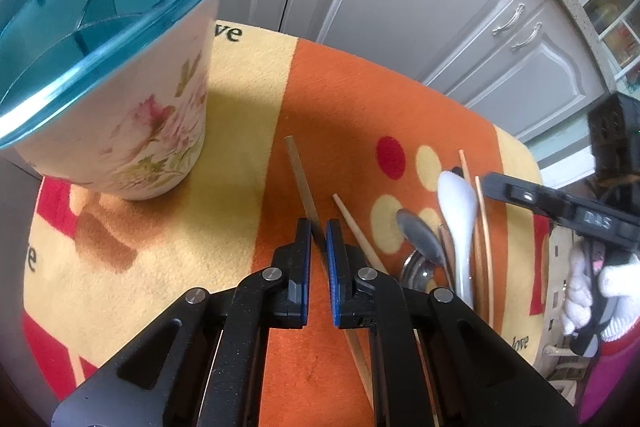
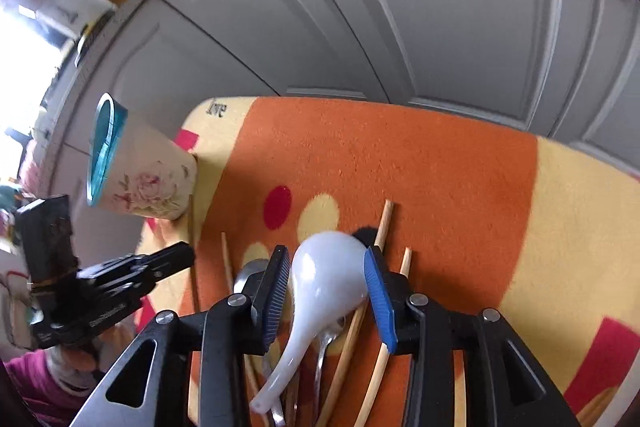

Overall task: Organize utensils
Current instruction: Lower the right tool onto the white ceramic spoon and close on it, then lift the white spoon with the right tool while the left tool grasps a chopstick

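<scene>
Worktop (image 1: pixel 168 259) under an orange, yellow and red cloth carries everything, with the floral holder (image 1: pixel 152 123), teal-rimmed, as the landmark at one end. Well apart from the holder lies the utensil pile: white spoon (image 2: pixel 324 279), metal spoon (image 1: pixel 420 235), loose chopsticks. Between holder and pile, the left tool (image 1: pixel 319 239) pinches one chopstick (image 1: pixel 298 171). Over the pile, the right tool (image 2: pixel 328 287) stands spread around the white spoon's bowl.

The holder (image 1: pixel 100 39) is cut off by the top and left edges, and the chopstick (image 1: pixel 304 183) gets partly hidden between the left gripper (image 1: pixel 319 239) pads. The white spoon (image 2: pixel 320 291) handle's end is barely made out.
</scene>
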Tool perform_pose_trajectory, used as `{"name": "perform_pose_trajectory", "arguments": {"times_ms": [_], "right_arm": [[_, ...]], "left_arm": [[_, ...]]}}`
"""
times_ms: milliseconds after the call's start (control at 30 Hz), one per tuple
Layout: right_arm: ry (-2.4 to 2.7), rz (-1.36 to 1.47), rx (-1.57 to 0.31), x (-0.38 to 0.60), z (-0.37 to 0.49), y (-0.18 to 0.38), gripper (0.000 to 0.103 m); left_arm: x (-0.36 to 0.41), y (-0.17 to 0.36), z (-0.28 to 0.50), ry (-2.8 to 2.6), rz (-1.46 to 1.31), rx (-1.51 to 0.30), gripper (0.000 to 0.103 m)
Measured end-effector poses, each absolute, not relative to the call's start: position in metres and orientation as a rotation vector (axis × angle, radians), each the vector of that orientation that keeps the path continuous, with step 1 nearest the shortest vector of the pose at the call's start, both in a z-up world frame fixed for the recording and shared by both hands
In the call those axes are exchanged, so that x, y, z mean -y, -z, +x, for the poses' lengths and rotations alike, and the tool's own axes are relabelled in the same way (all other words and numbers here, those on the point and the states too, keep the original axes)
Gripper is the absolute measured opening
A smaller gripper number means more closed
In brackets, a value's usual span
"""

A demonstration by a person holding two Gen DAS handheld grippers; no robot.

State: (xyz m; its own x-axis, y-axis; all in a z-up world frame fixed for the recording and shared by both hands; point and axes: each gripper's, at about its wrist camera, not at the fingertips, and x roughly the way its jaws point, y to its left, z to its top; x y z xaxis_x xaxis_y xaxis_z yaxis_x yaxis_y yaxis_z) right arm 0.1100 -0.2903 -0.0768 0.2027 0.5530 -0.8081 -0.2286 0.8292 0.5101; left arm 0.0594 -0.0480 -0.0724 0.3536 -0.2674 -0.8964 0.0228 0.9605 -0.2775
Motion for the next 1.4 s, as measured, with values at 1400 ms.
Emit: {"name": "perform_pose_trajectory", "arguments": {"times_ms": [1400], "right_arm": [[-0.551, -0.009, -1.283, 0.217, 0.084, 0.095, 0.016]], "left_arm": [[0.070, 0.090, 0.069, 0.201, -0.183, -1.251, 0.010]]}}
